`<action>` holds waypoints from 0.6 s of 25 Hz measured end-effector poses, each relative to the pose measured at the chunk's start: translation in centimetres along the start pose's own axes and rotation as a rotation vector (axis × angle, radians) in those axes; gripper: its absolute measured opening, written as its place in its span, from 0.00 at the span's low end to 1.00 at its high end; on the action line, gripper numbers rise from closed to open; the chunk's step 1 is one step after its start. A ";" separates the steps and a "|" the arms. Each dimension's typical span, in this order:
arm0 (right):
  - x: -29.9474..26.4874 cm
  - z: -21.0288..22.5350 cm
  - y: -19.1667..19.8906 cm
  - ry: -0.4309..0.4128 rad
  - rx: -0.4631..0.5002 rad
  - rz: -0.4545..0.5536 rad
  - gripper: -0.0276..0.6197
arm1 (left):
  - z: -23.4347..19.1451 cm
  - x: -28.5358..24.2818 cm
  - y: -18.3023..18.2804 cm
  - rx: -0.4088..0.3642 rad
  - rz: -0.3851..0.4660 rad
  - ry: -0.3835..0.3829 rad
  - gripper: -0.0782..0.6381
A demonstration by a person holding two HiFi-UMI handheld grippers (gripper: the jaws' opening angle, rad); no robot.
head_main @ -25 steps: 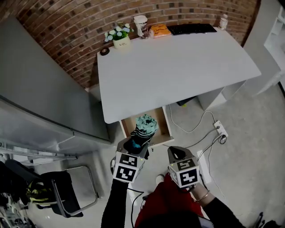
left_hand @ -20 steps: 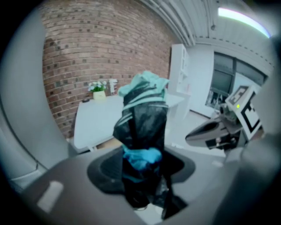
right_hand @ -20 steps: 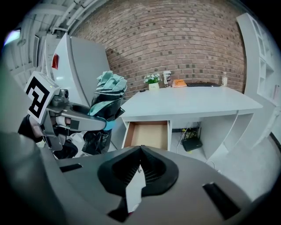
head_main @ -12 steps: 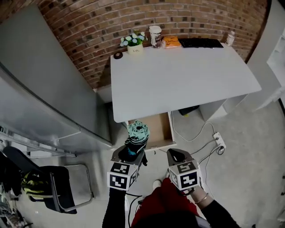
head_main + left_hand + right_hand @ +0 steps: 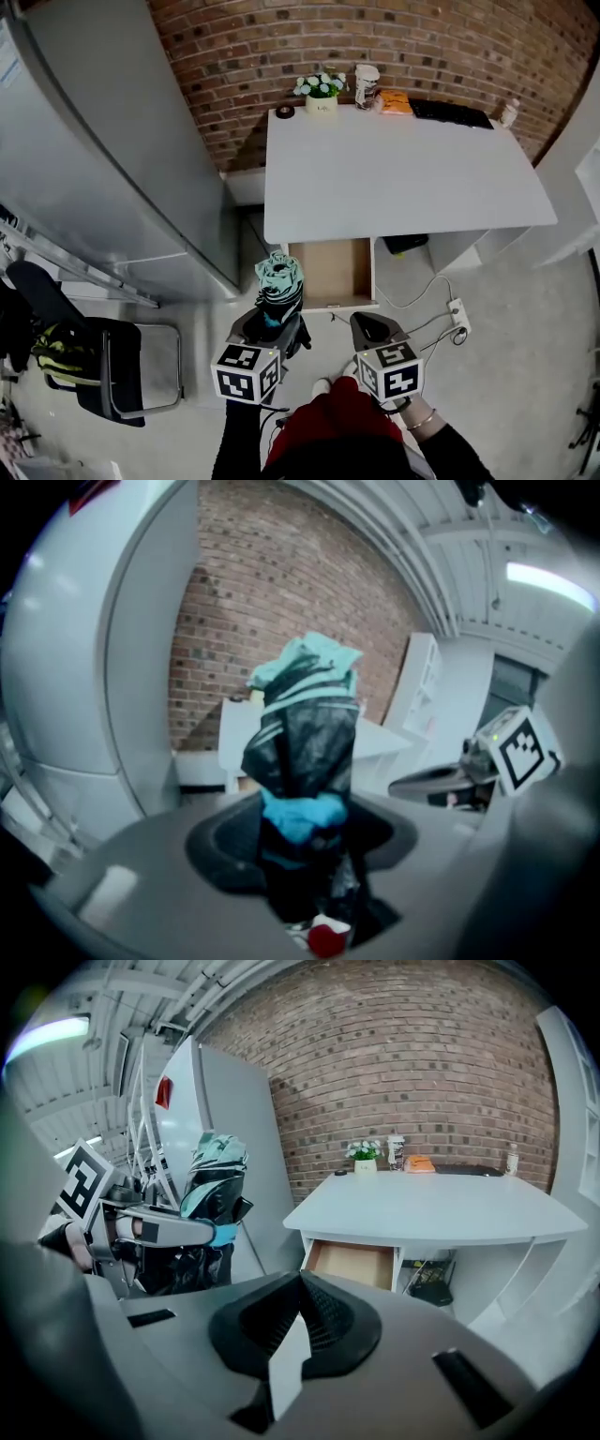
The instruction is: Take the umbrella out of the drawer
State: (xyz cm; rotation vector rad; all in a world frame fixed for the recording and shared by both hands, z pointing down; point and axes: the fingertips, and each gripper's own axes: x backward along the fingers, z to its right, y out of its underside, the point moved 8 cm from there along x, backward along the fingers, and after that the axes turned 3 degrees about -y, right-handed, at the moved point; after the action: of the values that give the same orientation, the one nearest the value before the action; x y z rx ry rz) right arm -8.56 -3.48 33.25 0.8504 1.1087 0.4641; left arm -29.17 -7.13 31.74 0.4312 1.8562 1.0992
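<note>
A folded black and teal umbrella (image 5: 279, 286) stands upright between the jaws of my left gripper (image 5: 272, 321), which is shut on its lower part. In the left gripper view the umbrella (image 5: 305, 752) fills the middle, with a blue strap around it. It hangs over the floor, left of and in front of the open wooden drawer (image 5: 330, 270), which lies bare under the white desk (image 5: 403, 178). My right gripper (image 5: 368, 328) is beside it on the right, shut with nothing in it. The right gripper view shows the umbrella (image 5: 214, 1185) at left and the drawer (image 5: 354, 1262) ahead.
A tall grey cabinet (image 5: 112, 159) stands close on the left. A black chair (image 5: 103, 375) is at lower left. A power strip (image 5: 457, 314) with cables lies on the floor right of the drawer. A flower pot (image 5: 322, 92) and a keyboard (image 5: 448, 112) sit at the desk's back.
Both grippers have drawn back from the drawer and risen. The umbrella, still held by the left gripper, has moved from over the drawer to its left front.
</note>
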 end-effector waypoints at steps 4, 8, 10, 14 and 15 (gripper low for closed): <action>0.6 -0.7 -0.5 0.008 0.026 0.014 0.04 | -0.2 1.7 0.7 0.021 0.015 -0.002 0.43; 1.4 -1.2 -0.7 0.010 0.033 0.047 0.04 | -0.3 2.8 1.1 0.034 0.026 -0.002 0.43; 1.8 -1.4 -0.8 0.009 0.039 0.066 0.04 | -0.2 3.4 1.2 0.043 0.046 -0.005 0.43; 2.5 -2.0 -0.9 -0.005 0.037 0.098 0.04 | 0.0 4.5 1.7 0.091 0.089 -0.006 0.43; 2.6 -2.1 -0.9 -0.008 0.031 0.103 0.04 | 0.0 4.7 1.7 0.101 0.097 -0.007 0.43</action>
State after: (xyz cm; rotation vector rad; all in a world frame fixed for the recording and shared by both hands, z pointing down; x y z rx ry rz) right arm -9.52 -1.45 30.57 0.9391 1.0706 0.5301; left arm -31.86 -3.02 30.69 0.5872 1.9071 1.0697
